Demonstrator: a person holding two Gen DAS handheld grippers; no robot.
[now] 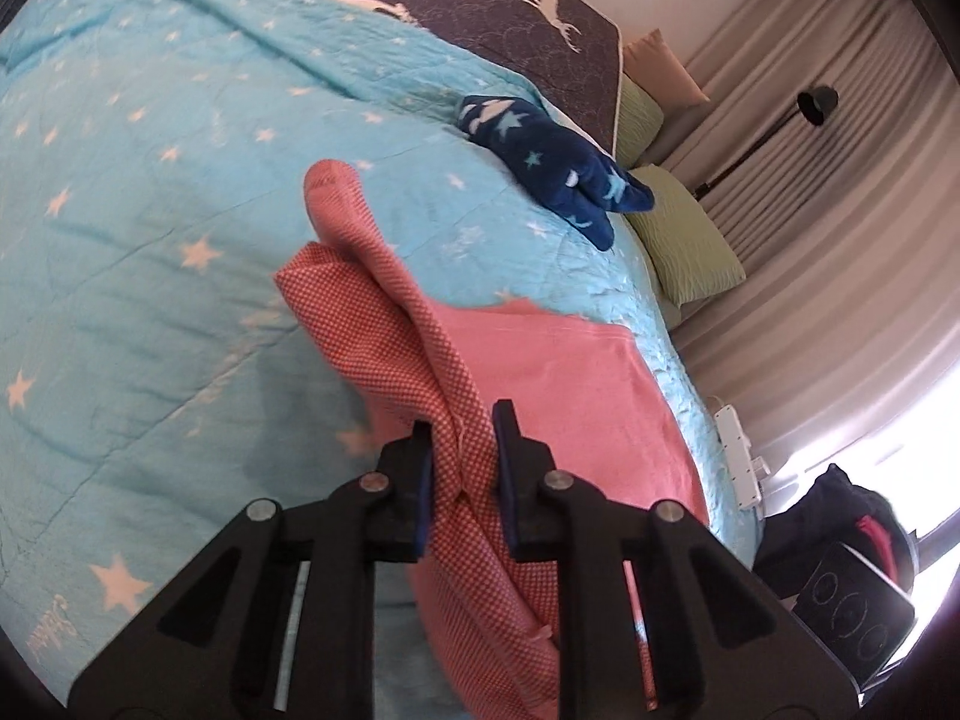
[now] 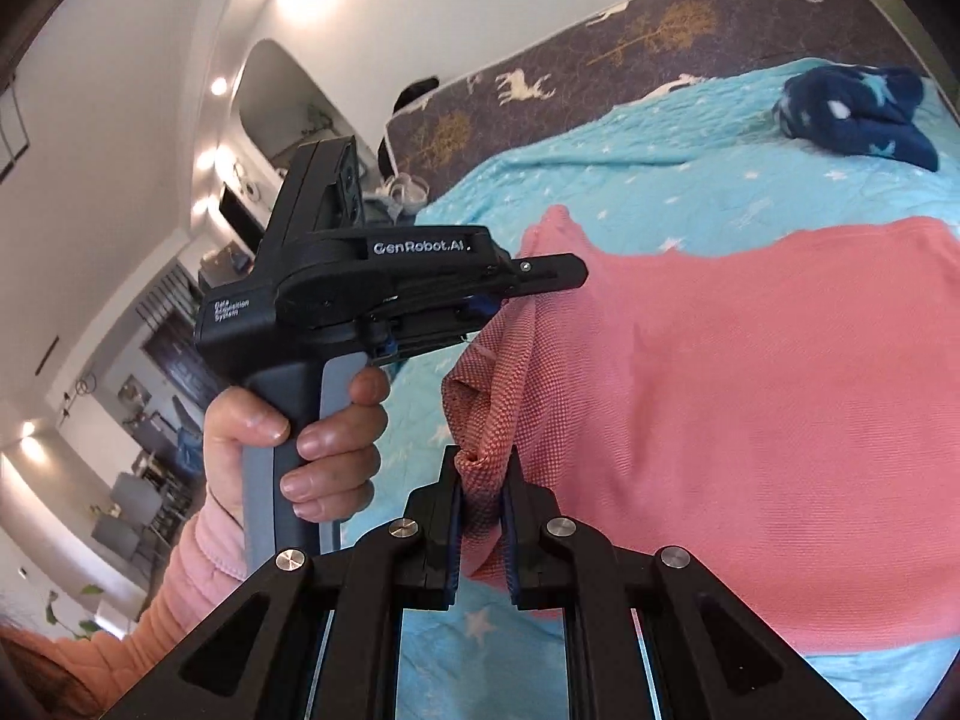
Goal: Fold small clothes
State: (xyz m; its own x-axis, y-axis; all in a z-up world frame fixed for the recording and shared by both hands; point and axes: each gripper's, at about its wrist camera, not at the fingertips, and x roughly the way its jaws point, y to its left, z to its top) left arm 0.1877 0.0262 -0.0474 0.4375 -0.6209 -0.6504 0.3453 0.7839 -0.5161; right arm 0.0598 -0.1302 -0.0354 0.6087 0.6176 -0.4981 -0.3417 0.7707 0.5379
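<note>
We are counting two grippers, one pink garment, one navy garment, and two green pillows. At the bottom centre of the left wrist view, the left gripper (image 1: 462, 450) is clamping its black jaws on a bunched ridge of the pink garment (image 1: 558, 384). In the right wrist view, the right gripper (image 2: 483, 498) is likewise pinching a gathered edge of the same cloth at lower centre. The person's hand (image 2: 300, 438), in a pink sleeve, is gripping the left tool's grey handle at mid left.

We are noting that the pink garment is a knit with a fine dotted weave on its lifted folds and a smoother face where it is lying flat, spreading across the right half of the frame over the turquoise quilt (image 2: 690, 162), which is stitched and printed with white stars.

Farther off, at upper right, the navy garment (image 2: 858, 108), fleecy with pale stars, is lying crumpled on the quilt. Beyond it a brown blanket (image 2: 660, 42) is showing white deer. The green pillows (image 1: 690, 240) are sitting at the bed's right edge.
</note>
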